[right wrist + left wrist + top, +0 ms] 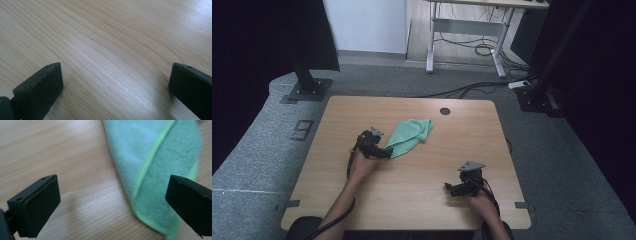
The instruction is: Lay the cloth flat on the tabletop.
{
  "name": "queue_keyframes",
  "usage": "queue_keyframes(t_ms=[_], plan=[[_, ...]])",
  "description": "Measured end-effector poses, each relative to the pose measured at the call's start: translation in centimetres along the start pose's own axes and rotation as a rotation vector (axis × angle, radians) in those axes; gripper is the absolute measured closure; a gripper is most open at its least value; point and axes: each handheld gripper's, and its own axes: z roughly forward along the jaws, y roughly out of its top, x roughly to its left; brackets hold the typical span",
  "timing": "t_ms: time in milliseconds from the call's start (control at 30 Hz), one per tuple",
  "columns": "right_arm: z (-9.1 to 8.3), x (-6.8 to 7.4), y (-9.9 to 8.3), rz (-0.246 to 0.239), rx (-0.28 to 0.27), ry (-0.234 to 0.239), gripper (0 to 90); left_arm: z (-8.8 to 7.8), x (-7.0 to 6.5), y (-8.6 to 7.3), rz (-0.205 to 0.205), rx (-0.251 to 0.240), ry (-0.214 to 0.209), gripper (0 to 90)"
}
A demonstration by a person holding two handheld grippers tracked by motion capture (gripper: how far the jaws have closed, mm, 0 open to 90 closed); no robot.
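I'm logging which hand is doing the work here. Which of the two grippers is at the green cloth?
The left gripper: its open jaws sit at the near tip of the green cloth. The right gripper, also open, is over bare table well apart from it.

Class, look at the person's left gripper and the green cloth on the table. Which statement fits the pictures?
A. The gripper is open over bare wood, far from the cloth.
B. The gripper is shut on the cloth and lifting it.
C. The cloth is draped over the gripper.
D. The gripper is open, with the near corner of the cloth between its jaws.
D: in the left gripper view the left gripper has its jaws wide apart, and the green cloth lies flat on the table, its corner reaching between them.
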Motion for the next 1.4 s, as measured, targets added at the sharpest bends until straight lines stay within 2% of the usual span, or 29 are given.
queue_keyframes(t_ms=[100, 167, 333, 800, 867, 900, 1100, 1167, 1200, 1300, 1367, 1400], plan=[[0.0, 0.0, 0.0, 0.0, 0.0, 0.0, 0.0, 0.3, 0.4, -0.7, -0.03, -0.006, -0.015, 0.0], [0.0, 0.0, 0.0, 0.0, 0.0, 0.0, 0.0, 0.2, 0.2, -0.8, -0.017, -0.01, -0.01, 0.0], [0.0, 0.0, 0.0, 0.0, 0.0, 0.0, 0.0, -0.2, -0.1, -1.3, -0.035, -0.004, -0.025, 0.6], [0.0, 0.0, 0.0, 0.0, 0.0, -0.004, 0.0, -3.4, -2.8, -4.7, 0.012, 0.01, -0.062, 0.7], [0.0, 0.0, 0.0, 0.001, 0.001, -0.004, 0.0, -4.3, -3.5, -5.7, 0.015, -0.002, -0.067, 0.7], [0.0, 0.0, 0.0, 0.001, 0.001, -0.004, 0.0, -4.3, -3.5, -5.7, 0.015, -0.002, -0.067, 0.7], [0.0, 0.0, 0.0, 0.001, 0.001, -0.004, 0.0, -6.5, -5.3, -8.1, 0.05, 0.004, -0.099, 0.8], [0.0, 0.0, 0.0, 0.0, 0.001, -0.005, 0.0, -6.7, -5.4, -8.2, 0.058, 0.007, -0.106, 3.4], [0.0, 0.0, 0.0, 0.0, 0.001, -0.005, 0.0, -7.0, -5.4, -8.0, 0.065, 0.015, -0.123, 5.8], [0.1, 0.0, 0.1, 0.0, 0.0, -0.006, 0.0, -7.2, -5.2, -7.3, 0.044, 0.002, -0.138, 6.6], [0.1, 0.0, 0.1, 0.001, 0.0, -0.007, 0.0, -7.4, -5.2, -5.7, 0.04, -0.025, -0.153, 8.6], [0.1, 0.0, 0.1, 0.001, 0.0, -0.007, 0.0, -7.4, -5.2, -5.7, 0.04, -0.025, -0.153, 10.3]])
